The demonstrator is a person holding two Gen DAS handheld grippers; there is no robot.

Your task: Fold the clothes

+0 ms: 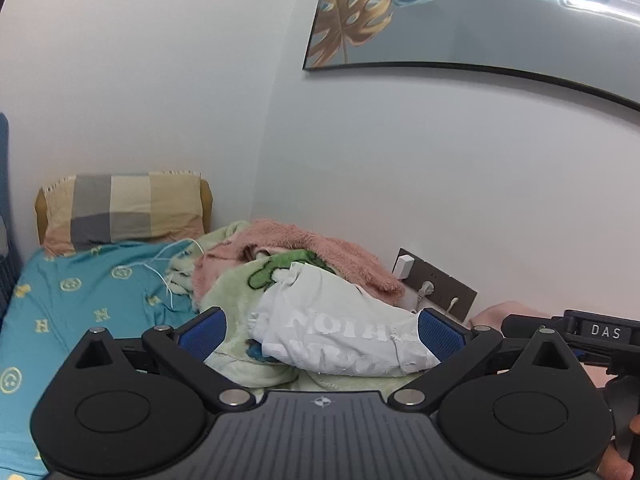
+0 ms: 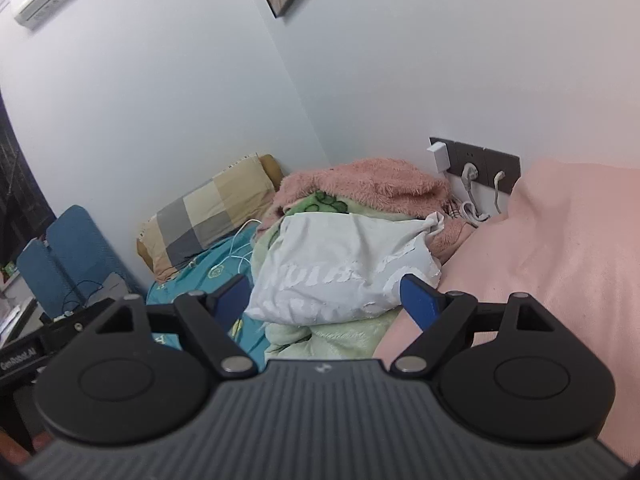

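Note:
A crumpled white T-shirt (image 1: pixel 332 336) with cracked white lettering lies on a pale green blanket (image 1: pixel 236 280) on the bed. My left gripper (image 1: pixel 322 336) is open, its blue pads (image 1: pixel 202 334) wide apart on either side of the shirt, nothing between them. In the right wrist view the same white T-shirt (image 2: pixel 340 268) sits on top of the green blanket (image 2: pixel 320 332). My right gripper (image 2: pixel 326 300) is open too, just short of the shirt's near edge. The other gripper's black body (image 1: pixel 580 332) shows at the right edge of the left wrist view.
A fluffy pink blanket (image 1: pixel 320 248) is heaped behind the shirt against the wall. A checked pillow (image 1: pixel 120 208) and teal sheet (image 1: pixel 80 312) lie left, with a white cable (image 1: pixel 168 276). A dark socket strip (image 2: pixel 476 164) with plugs is on the wall. Smooth pink cloth (image 2: pixel 560 260) covers the right.

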